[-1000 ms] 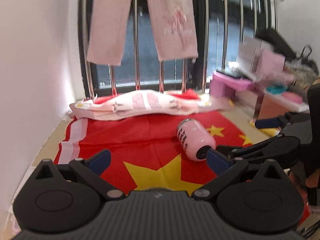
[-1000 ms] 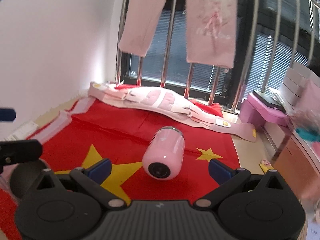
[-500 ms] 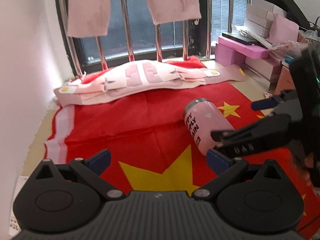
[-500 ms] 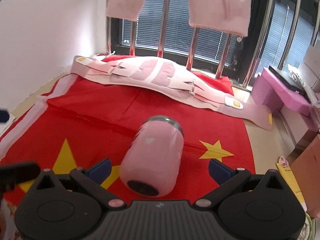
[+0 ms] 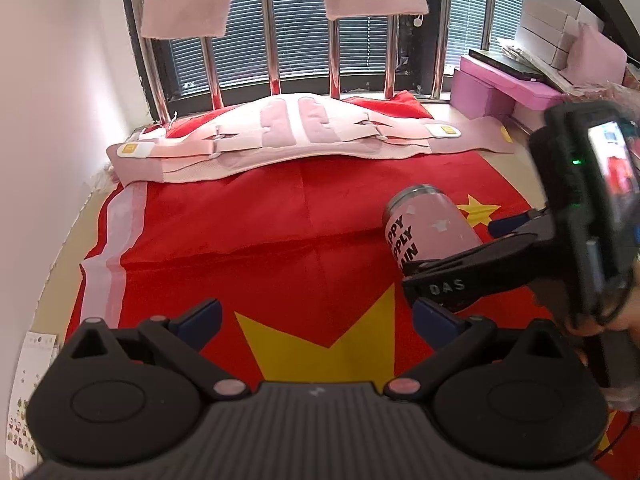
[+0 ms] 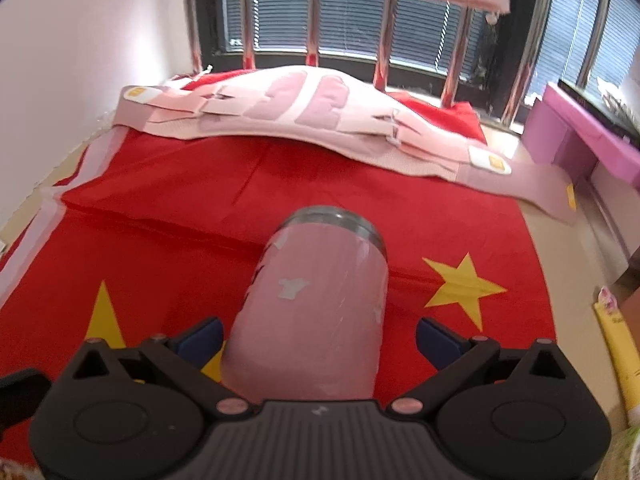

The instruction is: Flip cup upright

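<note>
My right gripper (image 6: 318, 338) is spread wide around the pink cup (image 6: 316, 304), pads not touching it. The cup lies on its side on the red cloth (image 6: 200, 216). My left gripper (image 5: 316, 316) hangs open, empty.

The pink cup (image 6: 320, 304) lies on its side on the red cloth (image 6: 180, 208), its steel-rimmed end pointing away toward the window bars (image 6: 380, 52) and its near end between the spread fingers of the right gripper (image 6: 318, 338). Neither blue pad (image 6: 200, 338) clearly touches it. Beyond it a pink garment (image 6: 304, 116) lies across the cloth, and a purple box (image 6: 576, 140) stands at right.
</note>
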Available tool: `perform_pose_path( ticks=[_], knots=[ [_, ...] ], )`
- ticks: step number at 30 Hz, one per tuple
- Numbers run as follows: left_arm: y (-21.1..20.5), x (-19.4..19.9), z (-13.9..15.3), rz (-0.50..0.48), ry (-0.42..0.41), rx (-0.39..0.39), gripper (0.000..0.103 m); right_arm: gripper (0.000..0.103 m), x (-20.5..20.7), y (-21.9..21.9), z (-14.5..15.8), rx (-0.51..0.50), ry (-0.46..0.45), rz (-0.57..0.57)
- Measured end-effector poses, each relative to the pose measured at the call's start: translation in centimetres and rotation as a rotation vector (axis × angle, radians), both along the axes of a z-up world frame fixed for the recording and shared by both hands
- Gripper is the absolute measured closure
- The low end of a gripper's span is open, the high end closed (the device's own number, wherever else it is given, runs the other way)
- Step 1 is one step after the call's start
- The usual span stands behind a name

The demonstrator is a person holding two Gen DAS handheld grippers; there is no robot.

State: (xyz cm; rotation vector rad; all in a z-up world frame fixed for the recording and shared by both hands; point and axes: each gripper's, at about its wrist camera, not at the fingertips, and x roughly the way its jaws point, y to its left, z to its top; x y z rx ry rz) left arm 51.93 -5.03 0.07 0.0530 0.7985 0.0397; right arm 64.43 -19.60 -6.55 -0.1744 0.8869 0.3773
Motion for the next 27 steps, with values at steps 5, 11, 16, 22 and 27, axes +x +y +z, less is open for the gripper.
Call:
perform_pose_path(
  ticks=[5, 11, 16, 22, 27],
  knots=[
    [-0.1, -0.5, 0.5, -0.001, -0.007, -0.014, 0.0, 0.017, 0.7, -0.6, -0.8, 0.085, 0.071, -0.012],
    [-0.6, -2.3, 1.9, -0.011, -0.037, -0.043, 0.0, 0.019, -3.6, -3.1, 0.5, 0.132, 0.017, 0.026],
    [-1.7, -5.0, 2.9, -0.029, -0.054, -0.059, 0.0, 0.02, -8.3, -5.6, 2.0, 0.168, -0.013, 0.052],
    [-3.4, -10.0, 4.2, -0.057, -0.09, -0.075, 0.0, 0.02, -15.5, -8.2, 2.7, 0.213, -0.094, 0.114],
    [-4.7, -15.1, 4.9, -0.071, -0.118, -0.084, 0.0, 0.021, -22.1, -8.8, 1.9, 0.211, -0.214, 0.185]
  ],
)
